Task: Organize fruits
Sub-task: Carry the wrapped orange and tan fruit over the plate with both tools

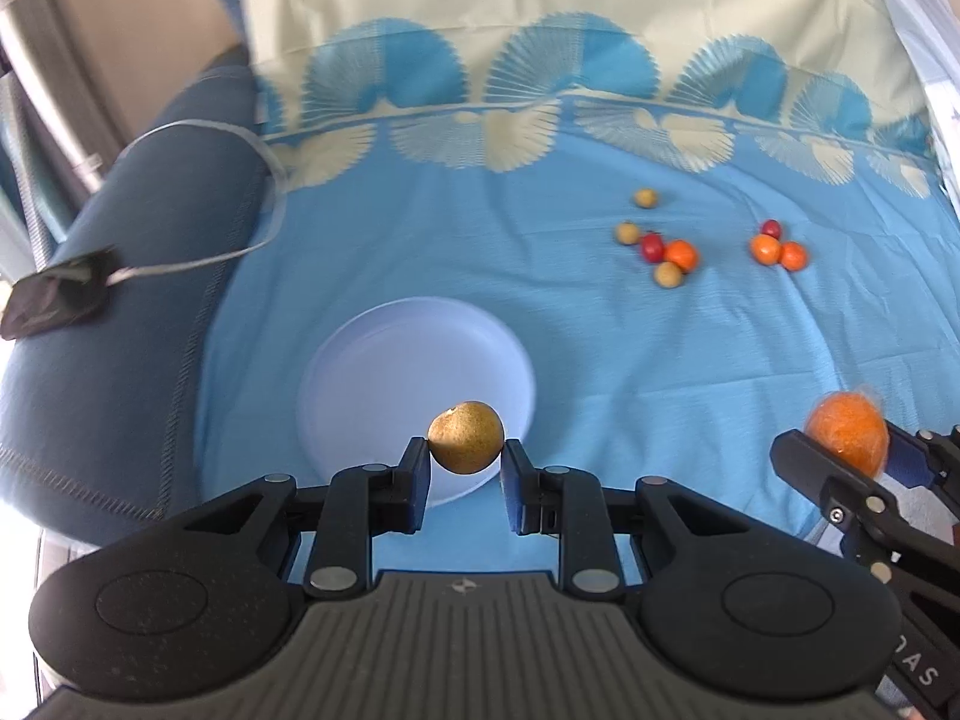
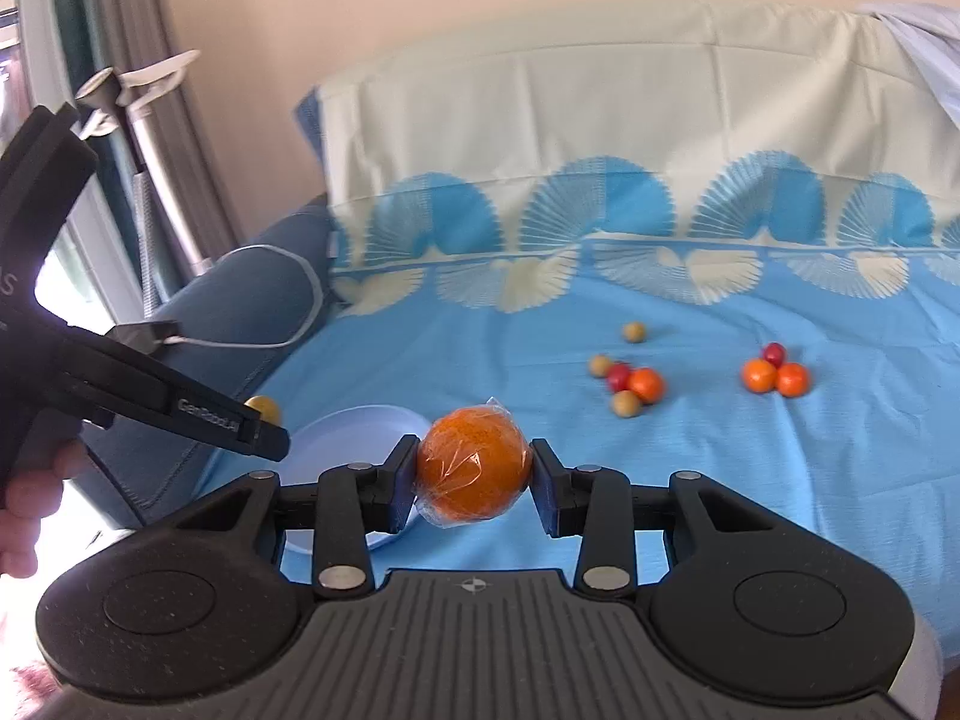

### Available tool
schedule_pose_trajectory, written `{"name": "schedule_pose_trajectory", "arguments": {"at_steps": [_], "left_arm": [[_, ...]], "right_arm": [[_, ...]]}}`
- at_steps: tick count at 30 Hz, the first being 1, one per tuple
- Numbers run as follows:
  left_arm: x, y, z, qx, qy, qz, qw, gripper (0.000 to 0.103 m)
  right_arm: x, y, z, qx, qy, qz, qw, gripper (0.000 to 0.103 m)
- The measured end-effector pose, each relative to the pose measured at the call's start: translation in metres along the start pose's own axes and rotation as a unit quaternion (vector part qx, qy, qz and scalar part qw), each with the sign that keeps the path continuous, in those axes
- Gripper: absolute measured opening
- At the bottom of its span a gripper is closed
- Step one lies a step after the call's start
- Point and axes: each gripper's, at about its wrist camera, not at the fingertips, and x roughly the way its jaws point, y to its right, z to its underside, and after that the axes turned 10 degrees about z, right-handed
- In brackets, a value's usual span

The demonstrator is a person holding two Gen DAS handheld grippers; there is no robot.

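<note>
My left gripper (image 1: 467, 461) is shut on a tan round fruit (image 1: 465, 437) and holds it above the near rim of a pale blue plate (image 1: 384, 372). My right gripper (image 2: 473, 474) is shut on a plastic-wrapped orange (image 2: 473, 475); it also shows in the left wrist view (image 1: 849, 432) at the right. The plate (image 2: 354, 432) lies just left of the right gripper, and the left gripper (image 2: 264, 420) with its tan fruit (image 2: 263, 407) hangs over it. Loose fruits lie on the blue sheet further back: tan ones (image 1: 645, 198), red ones (image 1: 653, 247) and small oranges (image 1: 681, 255).
A second cluster of two small oranges (image 1: 779, 252) and a red fruit (image 1: 770, 228) lies at the right. A dark blue bolster (image 1: 156, 228) with a white cable (image 1: 264, 150) and a black pouch (image 1: 57, 300) borders the sheet on the left. A patterned pillow (image 2: 600, 120) stands behind.
</note>
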Motion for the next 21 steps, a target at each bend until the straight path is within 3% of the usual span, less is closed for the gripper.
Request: {"name": "schedule_pose_trajectory", "arguments": {"at_steps": [10, 21], "left_arm": [[-0.042, -0.039, 0.041, -0.043, 0.025, 0.006, 0.9987, 0.028], [-0.048, -0.053, 0.048, -0.061, 0.041, 0.020, 0.9971, 0.028]], "right_arm": [[-0.035, -0.061, 0.014, -0.066, 0.002, -0.023, 0.998, 0.040], [-0.046, -0.079, 0.013, -0.102, 0.014, -0.010, 0.995, 0.040]]}}
